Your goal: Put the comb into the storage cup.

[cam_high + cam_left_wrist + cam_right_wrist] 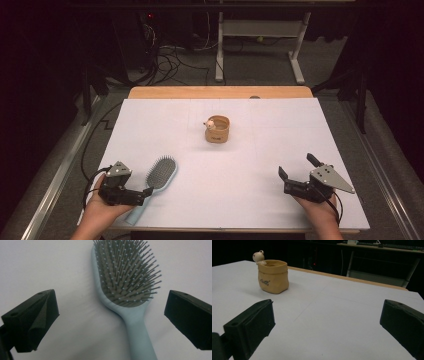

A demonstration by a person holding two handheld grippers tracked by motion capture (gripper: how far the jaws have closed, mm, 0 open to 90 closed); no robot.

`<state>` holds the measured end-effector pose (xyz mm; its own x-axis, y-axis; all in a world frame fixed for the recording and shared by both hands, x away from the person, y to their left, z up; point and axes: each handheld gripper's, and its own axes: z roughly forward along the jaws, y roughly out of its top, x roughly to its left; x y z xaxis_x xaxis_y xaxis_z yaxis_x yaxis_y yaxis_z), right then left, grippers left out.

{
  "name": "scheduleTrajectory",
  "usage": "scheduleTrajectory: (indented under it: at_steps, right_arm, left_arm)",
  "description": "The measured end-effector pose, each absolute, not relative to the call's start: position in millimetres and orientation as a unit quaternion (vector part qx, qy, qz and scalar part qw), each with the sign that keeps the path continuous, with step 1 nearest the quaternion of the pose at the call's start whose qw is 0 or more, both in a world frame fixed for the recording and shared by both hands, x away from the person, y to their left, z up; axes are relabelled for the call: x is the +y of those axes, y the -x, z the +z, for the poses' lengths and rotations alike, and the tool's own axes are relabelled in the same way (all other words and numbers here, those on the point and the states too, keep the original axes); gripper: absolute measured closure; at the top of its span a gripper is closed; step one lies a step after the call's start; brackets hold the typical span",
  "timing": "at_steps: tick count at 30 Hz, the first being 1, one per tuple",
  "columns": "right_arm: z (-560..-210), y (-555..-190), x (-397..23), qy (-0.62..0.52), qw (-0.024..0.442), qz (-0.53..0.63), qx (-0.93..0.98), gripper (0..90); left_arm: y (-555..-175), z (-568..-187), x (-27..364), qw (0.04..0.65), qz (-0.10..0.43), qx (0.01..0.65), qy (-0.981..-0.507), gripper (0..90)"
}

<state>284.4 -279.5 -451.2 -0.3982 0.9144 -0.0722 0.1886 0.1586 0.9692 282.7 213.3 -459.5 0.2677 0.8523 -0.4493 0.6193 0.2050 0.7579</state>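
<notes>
A light blue hairbrush (161,176) lies bristles up on the white table top (280,135) at the front left, its handle pointing toward the near edge. My left gripper (145,194) hovers over the handle, held in a hand. In the left gripper view, the left gripper (111,306) is open, its jaws wide apart on either side of the hairbrush (127,277) and touching nothing. A tan sack-shaped pot (217,130) with a small pale figure on its rim stands mid-table. My right gripper (297,166) is open and empty at the front right, and the pot (273,276) stands far ahead of it.
The white sheet covers a wooden table whose bare edge (220,92) shows at the back. Beyond it are floor cables (165,60) and the white legs of a desk frame (297,55). Metal rails run along both sides of the table.
</notes>
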Motion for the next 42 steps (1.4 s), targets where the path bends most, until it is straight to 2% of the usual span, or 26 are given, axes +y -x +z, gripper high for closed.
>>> scheduleTrajectory:
  at_steps: [14, 31, 42]
  right_arm:
    - [-451.1, -284.3, -280.0, -0.414, 0.361, 0.501, 0.668, 0.1]
    - [-450.7, -284.0, -280.0, -0.414, 0.361, 0.502, 0.668, 0.1]
    - [-450.2, -283.9, -280.2, -0.413, 0.362, 0.504, 0.667, 0.1]
  left_arm:
    - [-292.2, -468.5, 189.7, 0.442, 0.104, 0.589, -0.668, 0.6]
    - [-311.2, -467.5, 170.8, 0.381, 0.102, 0.608, -0.689, 1.7]
    - [-321.5, -469.6, 162.6, 0.37, 0.104, 0.621, -0.683, 3.5]
